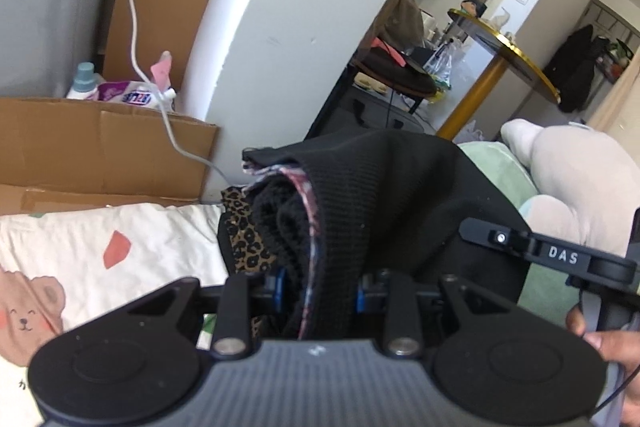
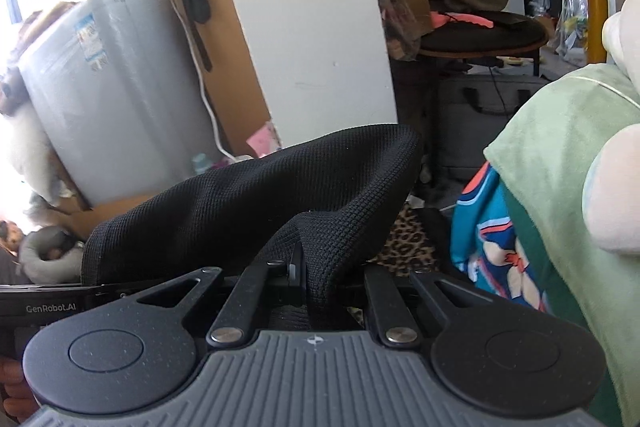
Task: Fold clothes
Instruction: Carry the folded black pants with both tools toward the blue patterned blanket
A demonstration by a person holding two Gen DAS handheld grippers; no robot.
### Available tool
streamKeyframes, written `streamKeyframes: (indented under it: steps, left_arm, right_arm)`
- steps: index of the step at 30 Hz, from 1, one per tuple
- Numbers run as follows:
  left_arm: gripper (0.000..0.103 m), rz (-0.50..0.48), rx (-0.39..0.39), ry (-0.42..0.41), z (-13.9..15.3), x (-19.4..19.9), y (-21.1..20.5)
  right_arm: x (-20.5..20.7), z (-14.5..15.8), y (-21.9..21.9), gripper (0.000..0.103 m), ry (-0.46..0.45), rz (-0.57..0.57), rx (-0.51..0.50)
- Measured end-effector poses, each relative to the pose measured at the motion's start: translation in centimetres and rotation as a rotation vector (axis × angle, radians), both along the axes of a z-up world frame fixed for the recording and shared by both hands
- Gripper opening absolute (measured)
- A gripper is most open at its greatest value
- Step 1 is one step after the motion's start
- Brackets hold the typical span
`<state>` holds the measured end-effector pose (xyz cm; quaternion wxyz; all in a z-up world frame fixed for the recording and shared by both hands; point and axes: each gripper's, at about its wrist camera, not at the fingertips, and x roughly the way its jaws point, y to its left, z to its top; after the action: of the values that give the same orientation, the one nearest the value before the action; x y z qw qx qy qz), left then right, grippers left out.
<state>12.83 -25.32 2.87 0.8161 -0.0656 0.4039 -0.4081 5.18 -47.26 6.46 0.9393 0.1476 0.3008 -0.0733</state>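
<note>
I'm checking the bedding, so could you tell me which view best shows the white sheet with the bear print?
The left wrist view: the white bear-print sheet fills its lower left, beside the black knit garment. The right wrist view shows none of it.

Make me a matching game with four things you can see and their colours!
Things:
1. knit top
2. blanket
3. table leg
4. cable

Colours:
A. white
B. gold
C. black
D. pale green

Pairs: 1-C, 2-D, 3-B, 4-A
</note>
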Motion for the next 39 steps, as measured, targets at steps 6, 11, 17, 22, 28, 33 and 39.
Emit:
streamKeyframes:
  steps: [6, 11, 17, 22, 28, 33, 39]
  left_arm:
    - [0.032, 0.022, 0.012, 0.005, -2.2, 1.0, -1.8]
    - [0.032, 0.025, 0.017, 0.004, -4.0, 1.4, -4.0]
    - [0.032, -0.016, -0.01, -0.037, -5.7, 1.7, -5.9]
    - [0.032, -0.056, -0.016, -0.079, -7.5, 1.9, -7.3]
    - [0.032, -0.044, -0.014, -0.13, -9.7, 1.2, -8.1]
    - [0.032, -0.039, -0.022, -0.166, -11.7, 0.6, -8.4]
    - [0.033, -0.065, -0.055, -0.214, -14.3, -0.7, -8.4]
  right_arm:
    - [1.6, -1.9, -1.4, 0.008, 0.034, 0.018, -0.039]
    - [3.2, -3.2, -2.4, 0.008, 0.067, 0.021, -0.115]
    - [4.1, -4.9, -4.8, 0.008, 0.082, -0.007, -0.125]
    - [4.9, -6.8, -6.4, 0.008, 0.071, -0.034, -0.133]
    - [6.2, -9.8, -7.0, 0.008, 0.044, -0.019, -0.182]
    - [6.5, -12.0, -7.4, 0.008, 0.003, -0.009, -0.232]
    - [5.9, -14.7, -7.0, 0.008, -0.052, 0.01, -0.342]
